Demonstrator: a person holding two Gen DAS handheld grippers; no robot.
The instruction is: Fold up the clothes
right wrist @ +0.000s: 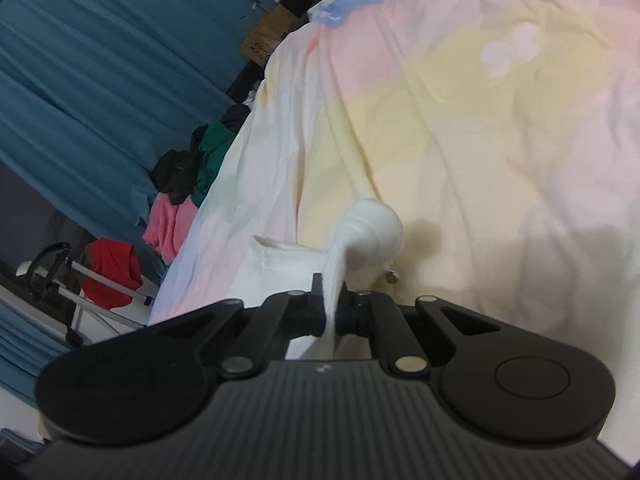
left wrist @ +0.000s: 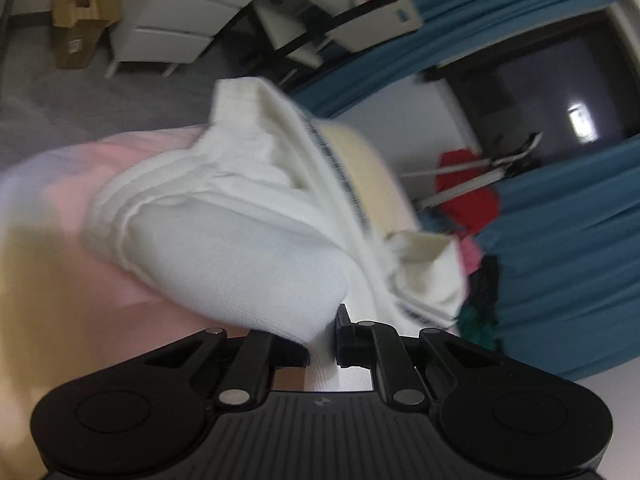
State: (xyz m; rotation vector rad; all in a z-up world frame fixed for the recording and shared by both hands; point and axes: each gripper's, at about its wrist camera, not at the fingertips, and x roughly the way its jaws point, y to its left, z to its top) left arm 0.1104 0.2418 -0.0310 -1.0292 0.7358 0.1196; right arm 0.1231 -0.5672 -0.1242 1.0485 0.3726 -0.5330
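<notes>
1. Bed scene: a pastel bedspread (right wrist: 460, 100) in pink, yellow and blue fills the frame under both tools; blue curtains (right wrist: 80, 60) hang on the far side, w/ a heap of loose clothes (right wrist: 180, 184) (black, green, pink, red) at the bed's left edge.
2. The task's thing, a white knit garment (left wrist: 224, 220), hangs bunched over the bedspread, held up between both tools. The fabric is blurred; which part each tool has can't be told.
3. Left gripper (left wrist: 322, 340): jaws clenched on a thick wad of the white knit garment, which spills fwd and away from the camera.
4. Right gripper (right wrist: 330, 308): jaws pinched tight on a thin strip of the same cloth, a rolled lump just beyond the tips.
5. Pose: both tools point fwd and tilt down toward the bed, the views heavily rolled.
6. Doing it well, as judged: keep both pinches firm, spread the tools apart so the cloth drapes flat, w/o twist, then lower it onto a bare patch of bedspread, edges aligned before any crease.
</notes>
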